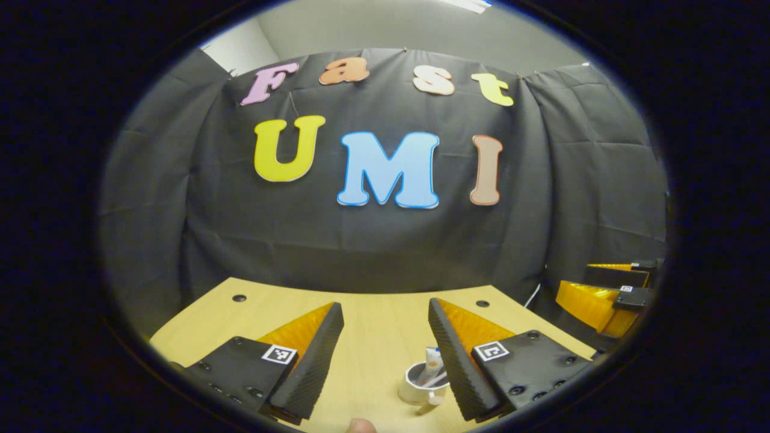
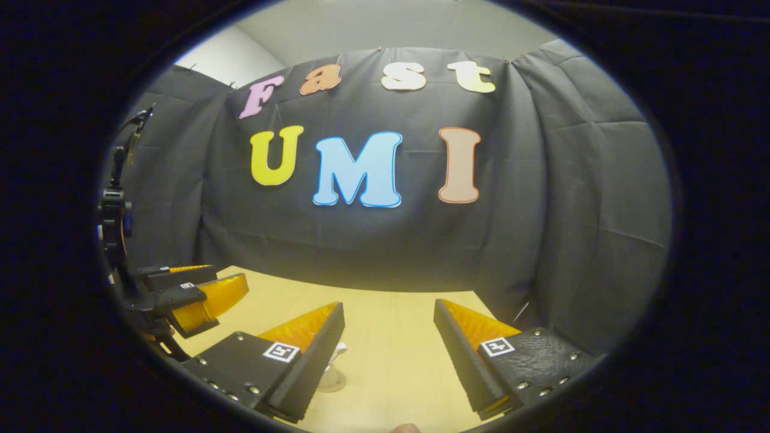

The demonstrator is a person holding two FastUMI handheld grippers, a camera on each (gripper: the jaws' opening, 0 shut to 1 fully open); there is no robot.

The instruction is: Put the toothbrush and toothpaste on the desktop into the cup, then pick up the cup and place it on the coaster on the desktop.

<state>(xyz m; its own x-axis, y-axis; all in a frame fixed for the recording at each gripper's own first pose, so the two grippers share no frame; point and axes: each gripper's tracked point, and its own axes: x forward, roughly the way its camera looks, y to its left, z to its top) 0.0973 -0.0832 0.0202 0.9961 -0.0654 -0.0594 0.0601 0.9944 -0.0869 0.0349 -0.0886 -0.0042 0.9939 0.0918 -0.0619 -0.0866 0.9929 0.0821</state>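
A white cup (image 1: 417,385) stands on the wooden desktop (image 1: 373,355), low in the left gripper view, just left of my right-hand finger (image 1: 451,355). A toothpaste tube (image 1: 433,359) and a thin toothbrush handle (image 1: 438,379) stick out of it. My left gripper (image 1: 385,304) hovers above the desk, open, with nothing between its fingers. In the right gripper view my right gripper (image 2: 388,304) is open and empty too. A sliver of the cup (image 2: 338,350) peeks out behind its left finger, over a round pale base (image 2: 331,382) that may be the coaster.
The black cloth wall closes off the back of the desk. Two dark holes (image 1: 239,297) (image 1: 482,304) mark its far corners. The other gripper (image 1: 601,294) hangs off the desk's right edge in the left gripper view. A fingertip (image 1: 361,426) shows at the bottom.
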